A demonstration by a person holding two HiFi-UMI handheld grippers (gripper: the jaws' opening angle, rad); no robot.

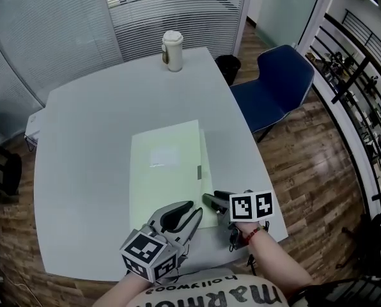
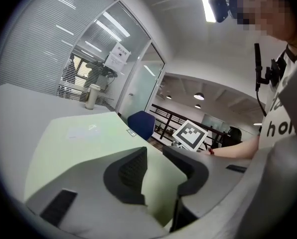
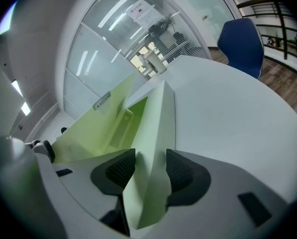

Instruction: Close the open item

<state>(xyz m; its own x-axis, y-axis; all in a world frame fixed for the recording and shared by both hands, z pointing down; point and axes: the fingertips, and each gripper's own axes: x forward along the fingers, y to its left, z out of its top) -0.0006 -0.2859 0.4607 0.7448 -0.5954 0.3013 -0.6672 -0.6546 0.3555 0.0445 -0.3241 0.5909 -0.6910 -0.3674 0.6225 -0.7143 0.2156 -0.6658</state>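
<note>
Left tool (image 1: pixel 194 208) is hovering over the near corner of the green folder (image 1: pixel 168 165), jaws apart, not pinching anything. Folder is lying mid-bench (image 1: pixel 82 139), cover nearly down. Right tool (image 1: pixel 209 200) is clamping the folder's near right edge flap.

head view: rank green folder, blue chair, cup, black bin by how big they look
1. green folder
2. blue chair
3. cup and black bin: look alike, left unranked
</note>
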